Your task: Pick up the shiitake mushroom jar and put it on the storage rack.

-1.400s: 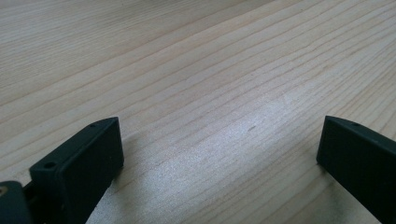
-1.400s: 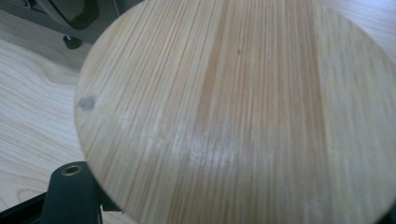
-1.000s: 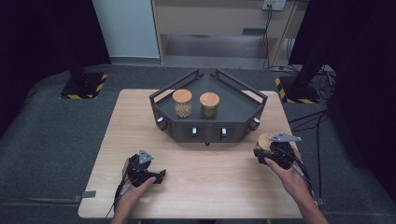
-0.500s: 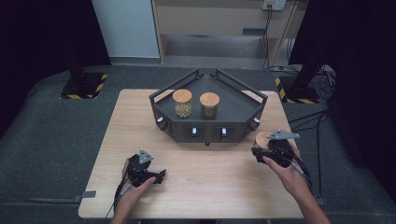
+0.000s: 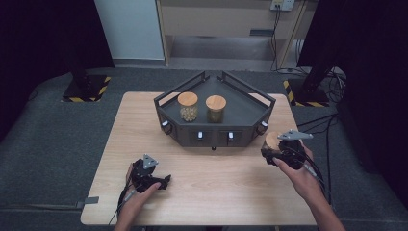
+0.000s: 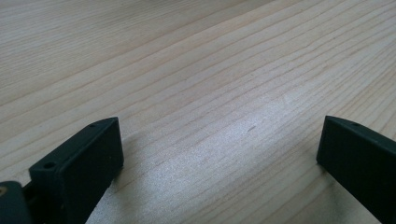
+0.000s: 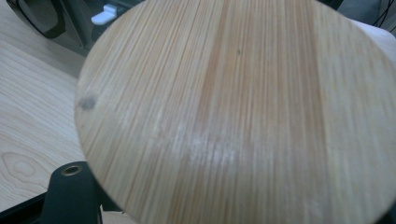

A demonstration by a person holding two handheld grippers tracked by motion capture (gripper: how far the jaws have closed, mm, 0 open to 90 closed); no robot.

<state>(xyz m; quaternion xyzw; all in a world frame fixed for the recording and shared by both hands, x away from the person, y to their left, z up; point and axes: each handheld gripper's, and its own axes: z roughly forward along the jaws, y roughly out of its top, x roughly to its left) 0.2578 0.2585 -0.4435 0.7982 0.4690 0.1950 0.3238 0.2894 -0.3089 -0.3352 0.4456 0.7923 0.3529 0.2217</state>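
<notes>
**Mara:** Wooden lid first. In the high view the right gripper [image 5: 270, 153] is clamped on a jar [image 5: 272, 144] with a pale wooden lid, just off the right front corner of the dark tray [image 5: 250, 126]. Two other jars already stand inside it, one with pale round bits [image 5: 187, 107] and one with greenish filling [image 5: 215, 109].

**Jon:** So the step is carrying the third jar over the rail?

**Mara:** That is my reading. To do it well, keep the jar upright, lift it above the tray's front wall before moving across, and aim for the bare floor to the right of the greenish jar, so nothing gets knocked.

**Jon:** And the left gripper [image 5: 163, 181]?

**Mara:** It rests low on the table [image 5: 120, 144] near the front left, well apart from the tray and every jar.

**Jon:** What about the left gripper view?

**Mara:** Bare wood grain [image 6: 196, 70], with the two black jaws standing wide apart and nothing between them.

**Jon:** Right gripper view?

**Mara:** The round lid [image 7: 243, 112] sits right in front of the camera, touching close, with one black jaw tip poking out under its lower left edge. The glass body is hidden beneath it. A corner of the tray [image 7: 84, 23] shows at top left, so the jar is near the tray but still outside it.

**Jon:** Any risk?

**Mara:** Probably a slip if the jar tilts, since the grip sits below a wide lid.
</notes>
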